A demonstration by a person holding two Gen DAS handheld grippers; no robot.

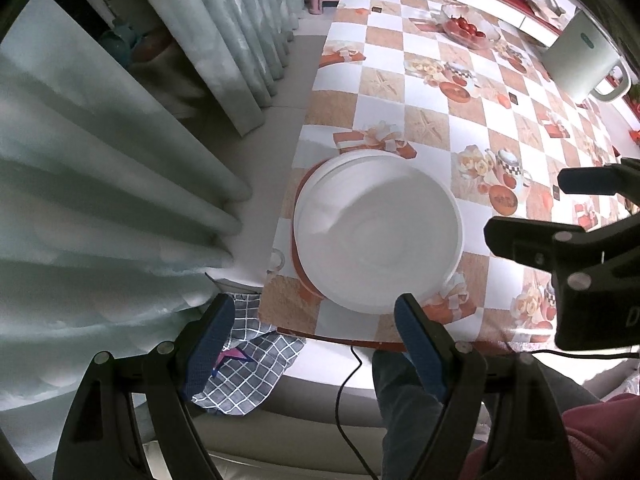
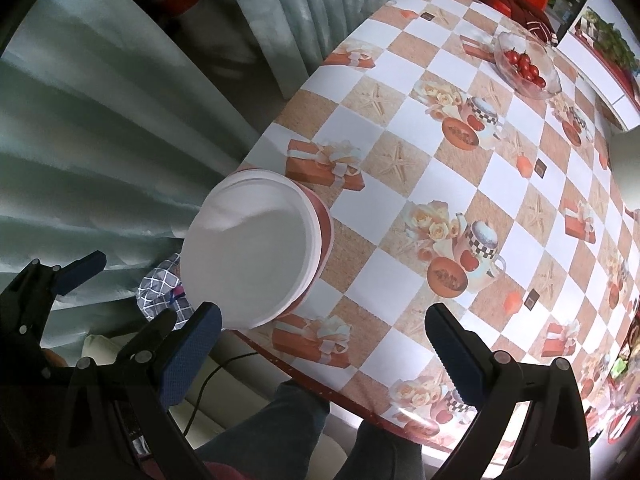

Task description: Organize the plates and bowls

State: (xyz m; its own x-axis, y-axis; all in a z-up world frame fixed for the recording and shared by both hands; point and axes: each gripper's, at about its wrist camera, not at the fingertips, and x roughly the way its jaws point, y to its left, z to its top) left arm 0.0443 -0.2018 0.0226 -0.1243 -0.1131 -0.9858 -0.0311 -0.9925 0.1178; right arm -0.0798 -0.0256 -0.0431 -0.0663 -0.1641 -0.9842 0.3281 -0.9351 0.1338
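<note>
A stack of smooth round white plates (image 1: pixel 376 232) sits on a red-rimmed one at the near left corner of the bench (image 1: pixel 500 128), on a glossy checkered cloth. Left gripper (image 1: pixel 316 340) and right gripper (image 2: pixel 324 348) hover above with jaws wide, gripping nothing. Open cloth lies rightward. The right view shows a glass bowl of tomatoes (image 2: pixel 528 66) clearly

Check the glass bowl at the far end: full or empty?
Partly filled: glass bowl holds a small pile of red cherry tomatoes; the rest is bare.
</note>
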